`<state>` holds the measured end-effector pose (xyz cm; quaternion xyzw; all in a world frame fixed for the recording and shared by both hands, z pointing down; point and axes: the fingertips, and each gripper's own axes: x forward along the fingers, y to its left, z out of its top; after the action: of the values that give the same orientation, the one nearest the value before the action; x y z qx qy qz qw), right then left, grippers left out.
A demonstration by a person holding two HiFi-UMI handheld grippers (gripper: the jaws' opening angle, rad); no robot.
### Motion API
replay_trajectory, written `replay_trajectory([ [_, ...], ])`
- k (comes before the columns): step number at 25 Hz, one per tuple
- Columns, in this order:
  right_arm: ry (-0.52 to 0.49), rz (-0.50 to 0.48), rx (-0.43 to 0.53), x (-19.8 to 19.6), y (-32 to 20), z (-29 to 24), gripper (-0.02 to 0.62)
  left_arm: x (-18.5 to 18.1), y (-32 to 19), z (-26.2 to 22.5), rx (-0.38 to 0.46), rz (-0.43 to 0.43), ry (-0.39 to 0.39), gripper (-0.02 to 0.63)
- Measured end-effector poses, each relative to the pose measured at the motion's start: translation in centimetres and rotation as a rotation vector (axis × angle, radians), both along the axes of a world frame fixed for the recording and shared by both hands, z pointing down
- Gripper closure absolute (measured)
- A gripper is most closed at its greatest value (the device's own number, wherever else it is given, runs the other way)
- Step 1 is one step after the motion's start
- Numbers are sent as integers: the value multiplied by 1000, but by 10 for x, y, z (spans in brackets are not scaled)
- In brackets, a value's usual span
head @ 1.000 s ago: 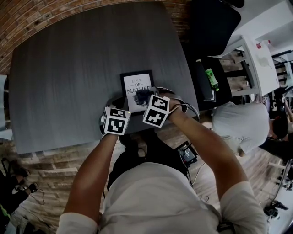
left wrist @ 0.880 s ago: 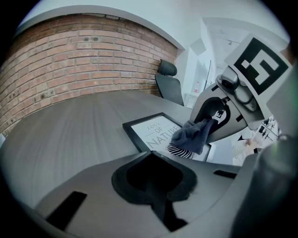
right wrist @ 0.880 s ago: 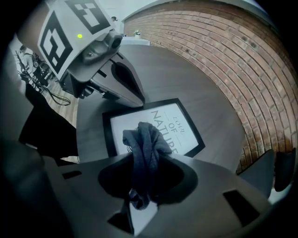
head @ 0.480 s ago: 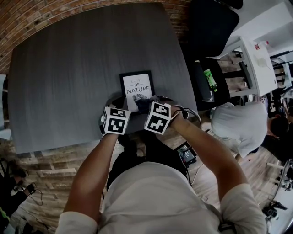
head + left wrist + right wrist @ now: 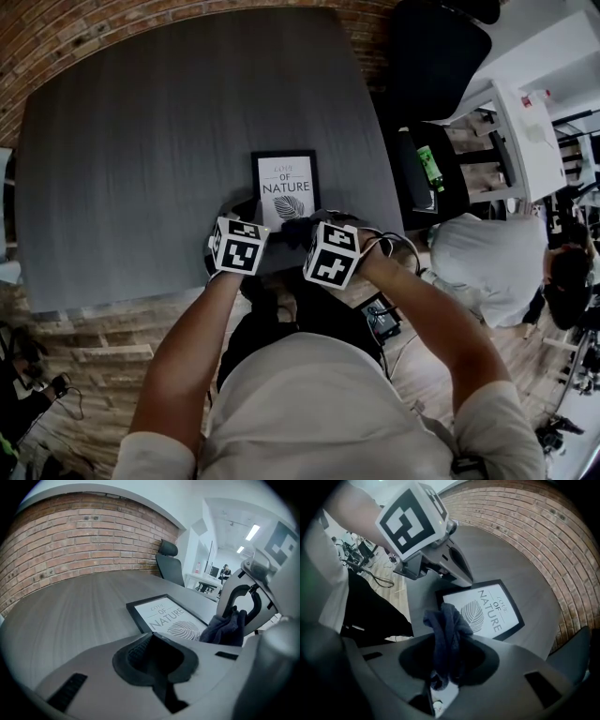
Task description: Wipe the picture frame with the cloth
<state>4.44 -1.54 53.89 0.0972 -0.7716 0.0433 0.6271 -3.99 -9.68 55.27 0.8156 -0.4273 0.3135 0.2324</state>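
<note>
Dark cloth clamped in the fingers of my right gripper; left gripper fingers together, empty. Picture frame lies unpinned on counter — I judge a wipe could skid it.

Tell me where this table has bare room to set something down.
The table is bare left of the picture frame out to its left edge, and beyond the frame toward the brick wall. A narrower strip lies right of the frame. Crowded: the near edge, with left gripper, right gripper and cloth.
</note>
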Motion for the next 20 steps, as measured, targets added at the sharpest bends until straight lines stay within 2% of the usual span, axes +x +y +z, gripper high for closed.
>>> replay_trajectory([
  [3, -36, -22, -96, -4, 20, -9, 483, -1, 1, 1, -14, -5, 25, 598],
  [5, -55, -33, -124, -7, 25, -15, 482, -3, 0, -2, -19, -1, 40, 598],
  [9, -77, -22, -74, -6, 6, -28, 482, -13, -4, -21, 51, -20, 58, 598],
  [13, -86, 38, -1, -7, -34, -34, 482, -22, 9, -32, 67, -47, 142, 595],
  [14, -87, 54, 20, -7, -45, -34, 482, -22, 14, -33, 66, -41, 160, 585],
  [16, -86, 81, 60, -8, -67, -32, 482, -19, 28, -31, 60, -11, 172, 498],
  [20, -89, 122, 125, -15, -104, -28, 482, -4, 55, -20, 48, 105, 121, 418],
])
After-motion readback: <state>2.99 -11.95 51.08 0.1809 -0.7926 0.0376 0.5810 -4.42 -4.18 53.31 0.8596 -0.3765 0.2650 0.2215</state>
